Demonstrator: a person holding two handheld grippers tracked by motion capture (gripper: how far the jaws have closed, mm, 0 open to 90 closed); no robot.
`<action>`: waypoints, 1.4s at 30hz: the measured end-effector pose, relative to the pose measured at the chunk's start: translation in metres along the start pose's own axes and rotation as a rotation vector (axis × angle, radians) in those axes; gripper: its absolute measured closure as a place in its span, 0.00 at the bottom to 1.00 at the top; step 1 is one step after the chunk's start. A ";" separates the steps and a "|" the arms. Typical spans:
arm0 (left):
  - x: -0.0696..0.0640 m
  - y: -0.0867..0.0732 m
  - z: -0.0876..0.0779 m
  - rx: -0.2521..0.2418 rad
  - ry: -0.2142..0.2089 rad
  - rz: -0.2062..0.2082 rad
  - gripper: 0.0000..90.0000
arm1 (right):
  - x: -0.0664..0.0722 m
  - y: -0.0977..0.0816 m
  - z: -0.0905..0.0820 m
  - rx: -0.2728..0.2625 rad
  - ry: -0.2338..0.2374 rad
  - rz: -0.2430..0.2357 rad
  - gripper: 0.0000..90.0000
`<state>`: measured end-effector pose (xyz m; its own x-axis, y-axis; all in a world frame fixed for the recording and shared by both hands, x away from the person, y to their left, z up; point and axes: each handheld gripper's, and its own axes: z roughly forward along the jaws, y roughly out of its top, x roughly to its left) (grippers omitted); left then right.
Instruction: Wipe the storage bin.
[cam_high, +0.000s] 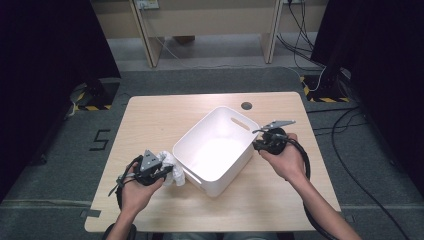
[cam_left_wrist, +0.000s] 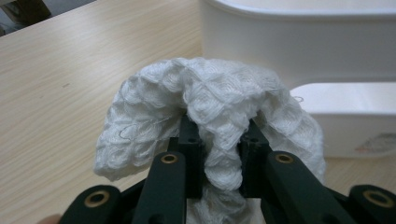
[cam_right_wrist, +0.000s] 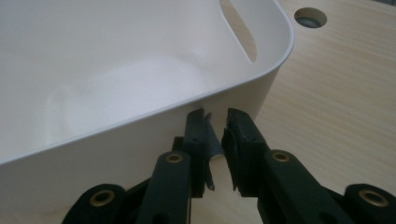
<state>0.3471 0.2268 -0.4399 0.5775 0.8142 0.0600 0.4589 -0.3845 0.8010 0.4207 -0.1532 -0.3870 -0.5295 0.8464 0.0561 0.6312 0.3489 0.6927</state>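
**Two grippers at a white tub, one gripping a cloth**

Two hand-held grippers work on a light wooden table (cam_high: 150, 115) around a white plastic tub (cam_high: 217, 150), which sits just right of the table's middle, turned corner-on to the person. Its inside looks bare, and a slot handle is cut in its far wall at about 1 o'clock.

At about 9 o'clock of the tub, near the table's front edge, the left gripper (cam_high: 167, 172) is clamped tight on a white waffle-weave cloth (cam_high: 172, 167). In the left gripper view the cloth (cam_left_wrist: 205, 116) is pinched between the two black jaws and bulges up and over both of them in a crumpled hump. Part of it droops toward the tabletop, and the tub's outer wall (cam_left_wrist: 299, 42) stands just behind it. From above, the cloth lies just beside the tub's near-left wall; whether it touches the wall cannot be told.

At about 3 o'clock of the tub, the right gripper (cam_high: 257, 144) is held right at the right-hand wall. In the right gripper view its jaws (cam_right_wrist: 217, 135) stand a narrow gap apart just below the tub's rim (cam_right_wrist: 261, 79), against the outer wall, with nothing caught between them. A round cable hole (cam_right_wrist: 310, 17) shows in the tabletop at 1 o'clock of the tub.
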 end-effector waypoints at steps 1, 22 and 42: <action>-0.002 0.001 0.001 0.002 -0.005 0.007 0.84 | 0.000 0.003 0.004 -0.003 -0.003 0.005 0.88; -0.032 0.026 0.022 -0.009 -0.012 0.068 0.83 | 0.020 0.037 0.013 -0.125 0.047 0.079 0.74; -0.034 0.030 0.022 -0.019 -0.013 0.075 0.83 | 0.036 0.044 0.040 -0.021 0.021 0.014 0.68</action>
<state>0.3560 0.1781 -0.4307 0.6190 0.7773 0.1125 0.4009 -0.4358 0.8058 0.4525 -0.0915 -0.3829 -0.5326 0.8425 0.0803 0.6265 0.3287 0.7067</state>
